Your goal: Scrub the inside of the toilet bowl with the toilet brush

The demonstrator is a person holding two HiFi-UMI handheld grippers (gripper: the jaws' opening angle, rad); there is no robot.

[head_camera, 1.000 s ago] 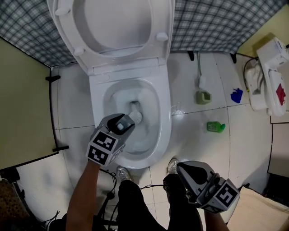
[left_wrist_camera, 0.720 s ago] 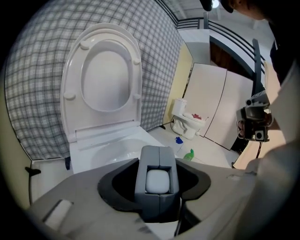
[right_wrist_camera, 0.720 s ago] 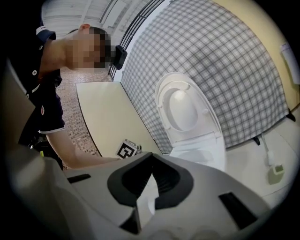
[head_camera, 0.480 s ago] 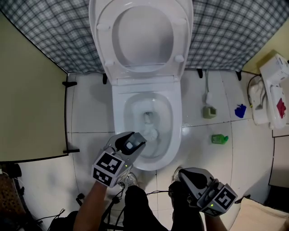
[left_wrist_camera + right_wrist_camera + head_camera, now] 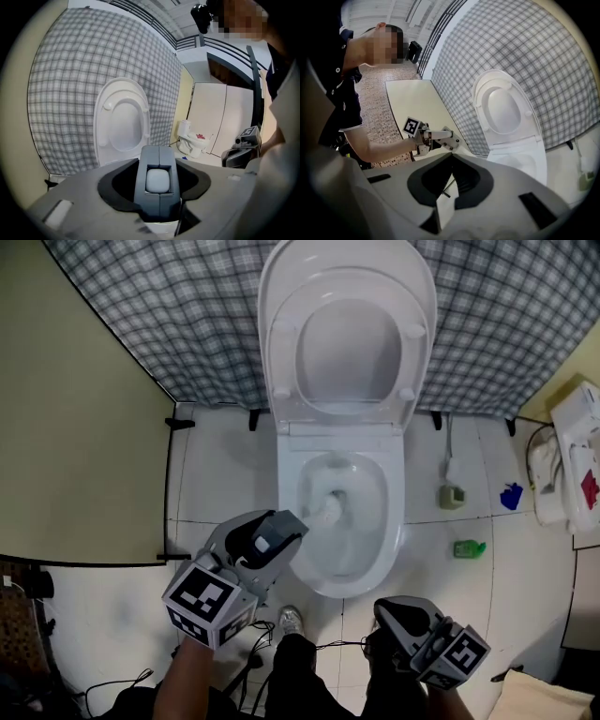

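While the left gripper [image 5: 277,534] stays out over the near left side of the toilet, its jaws are clenched on the pale handle of the toilet brush [image 5: 322,512]; the left gripper view shows the rounded handle end seated squarely between the two dark pads. From the head view the white brush head sits over the left part of the toilet bowl [image 5: 397,532], just inside the rim; whether it touches the porcelain cannot be told. Water lies in the bottom of the bowl. The seat and lid [image 5: 349,334] stand raised at the far side, against a checked curtain [image 5: 169,324].

The right gripper [image 5: 392,615] hangs near the person, to the right of the bowl's near end and apart from it. Its jaw tips meet with nothing between them; only floor and a thin cable [image 5: 319,647] show through the gap behind them.

On the white tiled floor [image 5: 225,474] to the right of the toilet lie a green bottle [image 5: 469,547], a small greenish holder [image 5: 453,495] and a blue object [image 5: 511,496]. A beige panel [image 5: 84,456] closes the left side.
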